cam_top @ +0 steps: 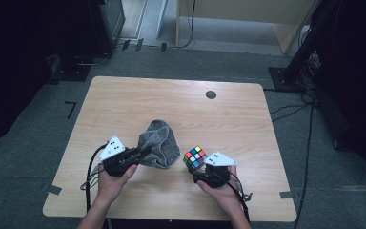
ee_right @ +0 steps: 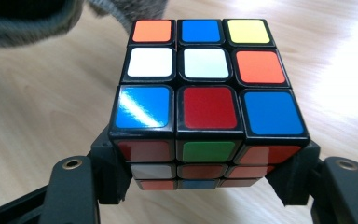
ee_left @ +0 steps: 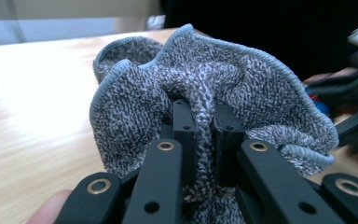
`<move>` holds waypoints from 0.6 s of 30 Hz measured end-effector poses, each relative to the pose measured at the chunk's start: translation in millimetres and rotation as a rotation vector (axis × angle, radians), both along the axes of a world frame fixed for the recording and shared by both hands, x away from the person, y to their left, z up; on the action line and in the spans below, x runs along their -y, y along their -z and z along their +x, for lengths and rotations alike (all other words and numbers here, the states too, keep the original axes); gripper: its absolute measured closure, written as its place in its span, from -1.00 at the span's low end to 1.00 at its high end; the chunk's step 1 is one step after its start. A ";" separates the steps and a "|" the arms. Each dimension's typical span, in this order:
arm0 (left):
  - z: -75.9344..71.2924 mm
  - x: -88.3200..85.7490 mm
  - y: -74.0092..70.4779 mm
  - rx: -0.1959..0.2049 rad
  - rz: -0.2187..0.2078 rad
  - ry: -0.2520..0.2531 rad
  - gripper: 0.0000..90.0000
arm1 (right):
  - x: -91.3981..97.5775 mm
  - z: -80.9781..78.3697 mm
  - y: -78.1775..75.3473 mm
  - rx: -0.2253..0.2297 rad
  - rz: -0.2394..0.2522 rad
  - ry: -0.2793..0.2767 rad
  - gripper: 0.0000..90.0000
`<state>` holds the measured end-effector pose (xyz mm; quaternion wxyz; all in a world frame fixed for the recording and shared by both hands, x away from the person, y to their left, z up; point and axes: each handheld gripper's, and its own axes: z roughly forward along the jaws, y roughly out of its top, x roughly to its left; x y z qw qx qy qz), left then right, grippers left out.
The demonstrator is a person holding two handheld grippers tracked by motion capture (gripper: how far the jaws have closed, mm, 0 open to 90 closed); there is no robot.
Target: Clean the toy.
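Observation:
A grey knitted cloth [cam_top: 159, 143] lies bunched on the wooden table [cam_top: 171, 102], just left of centre. My left gripper [cam_top: 145, 151] is shut on a fold of the cloth [ee_left: 205, 93], and its black pads [ee_left: 184, 126] pinch the fabric from both sides. A scrambled colour cube [cam_top: 195, 158] sits to the right of the cloth. My right gripper [cam_top: 201, 171] is shut on the cube [ee_right: 205, 88], with a jaw pressed against each lower side and the cube's top face turned towards the camera.
A small black round disc [cam_top: 211, 94] sits in the tabletop near the far edge. Grey carpet [cam_top: 38, 138] surrounds the table. Black stands [cam_top: 310, 43] and cables [cam_top: 310, 143] are at the right, dark equipment [cam_top: 105, 24] at the far left.

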<state>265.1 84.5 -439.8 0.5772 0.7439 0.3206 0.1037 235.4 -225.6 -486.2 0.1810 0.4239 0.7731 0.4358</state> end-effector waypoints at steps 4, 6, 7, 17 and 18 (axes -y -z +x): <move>-11.4 23.4 -8.1 0.009 0.011 0.149 0.83 | -20.4 -5.4 2.0 0.008 -0.041 -0.060 -0.23; -16.3 38.2 -5.8 0.013 0.080 0.187 0.81 | -29.3 -8.8 0.6 0.020 -0.040 -0.096 -0.23; -17.7 46.0 -2.9 0.013 0.136 0.184 0.78 | -32.2 -10.2 -0.7 0.029 -0.028 -0.114 -0.23; -8.9 50.4 5.3 -0.057 0.142 0.090 0.80 | -24.1 -14.4 -8.6 0.096 -0.040 -0.115 -0.23; -12.1 54.2 4.6 -0.039 0.154 0.086 0.79 | -25.2 -14.8 -7.9 0.099 -0.053 -0.114 -0.23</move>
